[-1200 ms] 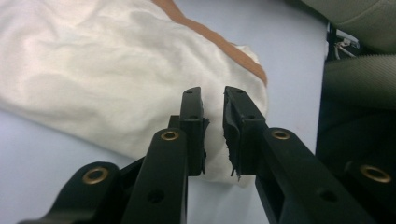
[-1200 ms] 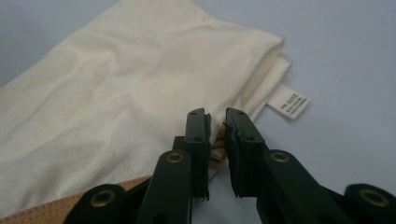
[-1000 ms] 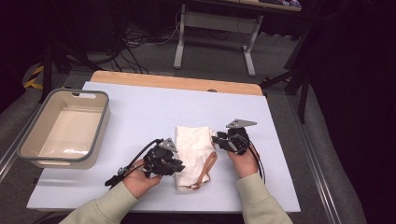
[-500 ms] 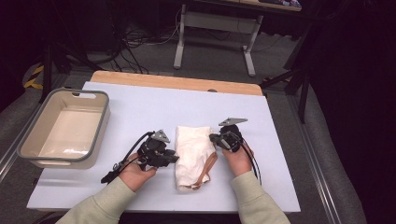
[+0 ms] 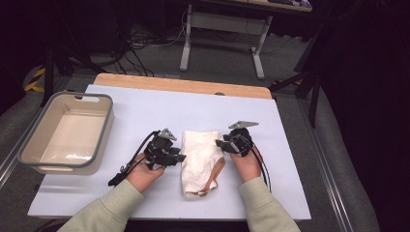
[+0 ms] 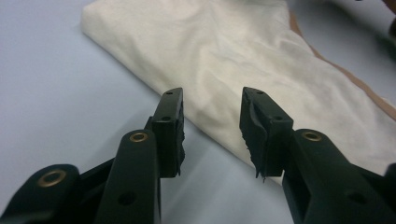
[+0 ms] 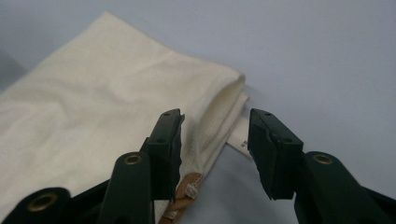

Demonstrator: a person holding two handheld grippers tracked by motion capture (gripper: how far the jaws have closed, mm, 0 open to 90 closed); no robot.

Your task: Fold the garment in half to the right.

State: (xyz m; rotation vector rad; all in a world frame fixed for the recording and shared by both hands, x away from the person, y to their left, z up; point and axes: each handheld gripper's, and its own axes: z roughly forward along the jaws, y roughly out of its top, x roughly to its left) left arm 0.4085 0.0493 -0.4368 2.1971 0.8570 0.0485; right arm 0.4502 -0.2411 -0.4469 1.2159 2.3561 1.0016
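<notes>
Sitting at the left edge of the worktop (image 5: 145,111), one grey-rimmed tub (image 5: 29,157) hangs a little past that edge, well apart from everything else. To its right comes the left gripper (image 5: 178,157), held in one hand (image 5: 142,174) near the front edge, with its tips pointing at the left side of the cloth. In the left gripper view its jaws stand apart with nothing pressed between them, the cloth's folded edge lying just beyond the tips; they have just been opening. At the middle of the worktop, toward the front edge, lies one folded cream cloth bag (image 5: 199,154), long side running front to back. One brown strap (image 5: 212,179) loops out from under its right side and front end. Right of the bag is the right gripper (image 5: 221,143), held in the other hand (image 5: 246,164), its tips at the bag's right edge near the far corner. In the right gripper view its jaws are likewise released, straddling that folded corner without pinching it, and have just been opening. That makes two grippers, one bag and one tub.
</notes>
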